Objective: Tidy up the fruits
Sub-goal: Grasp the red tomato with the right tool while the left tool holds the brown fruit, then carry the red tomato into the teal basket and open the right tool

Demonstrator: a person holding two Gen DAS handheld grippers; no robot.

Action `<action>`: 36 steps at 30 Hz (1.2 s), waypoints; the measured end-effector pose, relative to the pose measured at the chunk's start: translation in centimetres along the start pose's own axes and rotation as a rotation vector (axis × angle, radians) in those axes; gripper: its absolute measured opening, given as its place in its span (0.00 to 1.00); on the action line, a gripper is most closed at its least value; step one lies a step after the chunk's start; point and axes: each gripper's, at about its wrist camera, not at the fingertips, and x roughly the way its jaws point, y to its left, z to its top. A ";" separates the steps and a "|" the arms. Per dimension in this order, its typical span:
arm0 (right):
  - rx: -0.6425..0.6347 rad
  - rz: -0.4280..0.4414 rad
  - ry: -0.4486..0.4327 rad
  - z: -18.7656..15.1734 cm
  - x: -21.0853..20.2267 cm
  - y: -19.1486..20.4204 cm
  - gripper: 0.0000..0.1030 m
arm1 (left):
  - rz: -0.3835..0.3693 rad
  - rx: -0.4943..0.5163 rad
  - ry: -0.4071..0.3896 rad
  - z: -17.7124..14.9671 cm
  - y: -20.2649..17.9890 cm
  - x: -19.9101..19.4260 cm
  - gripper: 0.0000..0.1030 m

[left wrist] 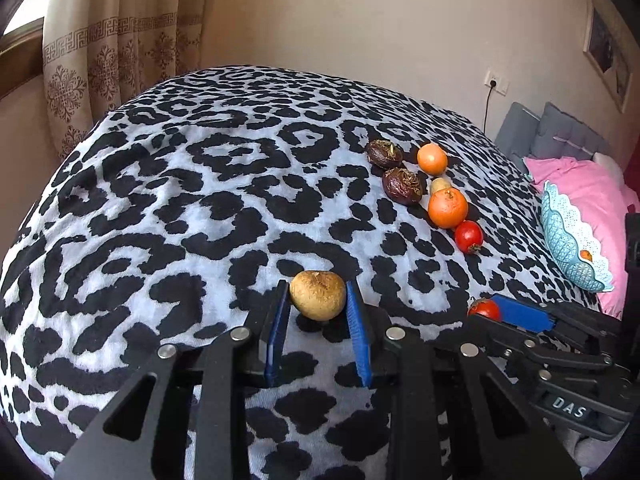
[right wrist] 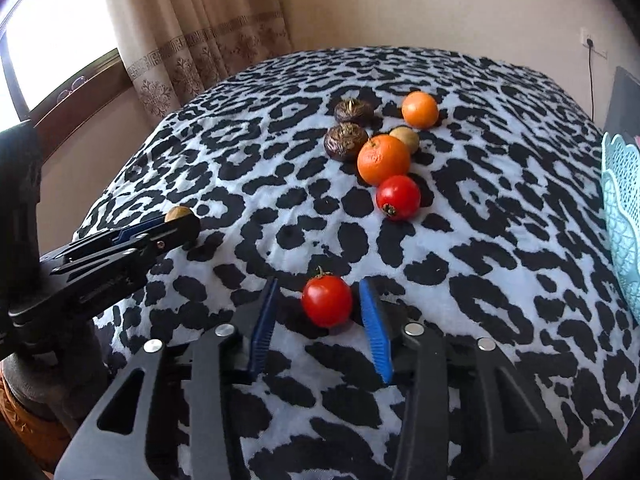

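My left gripper [left wrist: 318, 294] has its blue pads against both sides of a tan dried fruit [left wrist: 318, 295], held just above the leopard-print bedspread [left wrist: 180, 208]. My right gripper [right wrist: 325, 300] is open around a red tomato [right wrist: 327, 301] that rests on the bedspread, with gaps at both pads. Farther off lie two dark wrinkled fruits [right wrist: 346, 142], two oranges [right wrist: 383, 159], a small tan fruit [right wrist: 405, 138] and a second tomato [right wrist: 398, 197]. A light blue lacy bowl [left wrist: 570, 242] stands at the right.
The bowl leans on a pink pillow [left wrist: 588, 192] by the grey headboard [left wrist: 560, 132]. A curtain [left wrist: 120, 40] and window are beyond the bed's far left edge. A wall socket with cable [left wrist: 495, 84] is behind.
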 end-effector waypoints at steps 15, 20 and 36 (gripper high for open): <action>0.039 0.006 -0.023 -0.1 -0.5 -0.8 0.26 | -0.007 0.012 -0.006 0.0 -0.2 0.0 0.28; 0.051 0.010 -0.042 -0.1 -1.1 -0.9 0.26 | -0.008 0.013 -0.006 0.0 -0.3 0.0 0.28; 0.170 -0.053 -0.170 0.8 -5.6 -4.9 0.26 | -0.004 0.013 -0.005 0.0 -0.3 0.0 0.28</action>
